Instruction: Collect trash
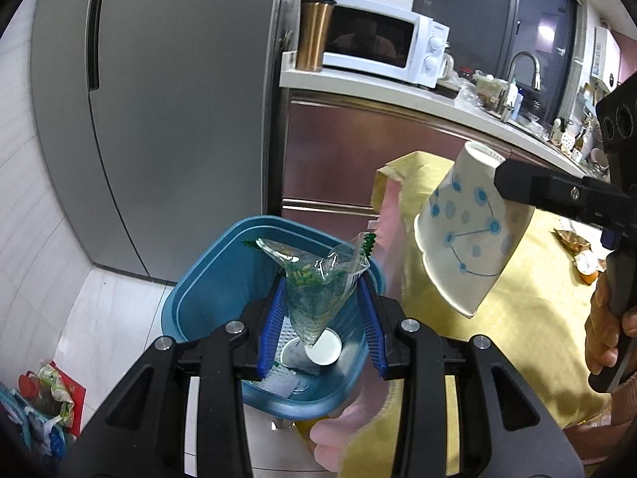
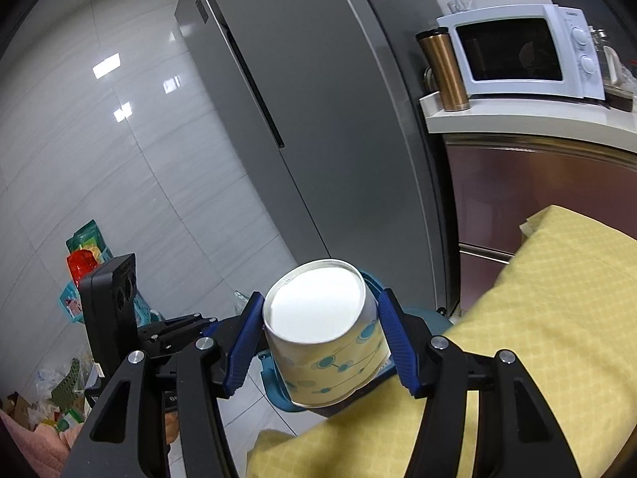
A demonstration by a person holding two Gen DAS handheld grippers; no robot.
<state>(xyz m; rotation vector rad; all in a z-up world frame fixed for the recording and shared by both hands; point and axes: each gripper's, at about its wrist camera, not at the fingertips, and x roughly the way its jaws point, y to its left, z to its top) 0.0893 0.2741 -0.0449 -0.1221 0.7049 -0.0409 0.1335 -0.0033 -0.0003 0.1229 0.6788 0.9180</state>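
Observation:
My left gripper (image 1: 322, 302) is shut on a crumpled clear wrapper with green print (image 1: 318, 286), held right over the blue bin (image 1: 223, 271) on the floor. The bin holds a white round lid and some paper. My right gripper (image 2: 320, 330) is shut on a white paper cup with blue dots (image 2: 330, 342), turned bottom-forward. In the left wrist view that same paper cup (image 1: 469, 235) hangs tilted, mouth down, to the right of the bin and above the yellow-covered table (image 1: 517, 318). A sliver of the blue bin (image 2: 278, 390) shows below the cup.
A grey fridge (image 1: 159, 119) stands behind the bin. The counter (image 1: 378, 87) carries a white microwave (image 1: 390, 44) and a copper tumbler (image 1: 314, 36). Bags and clutter (image 1: 43, 402) lie on the floor at left. A person's hand (image 1: 609, 318) grips the right tool.

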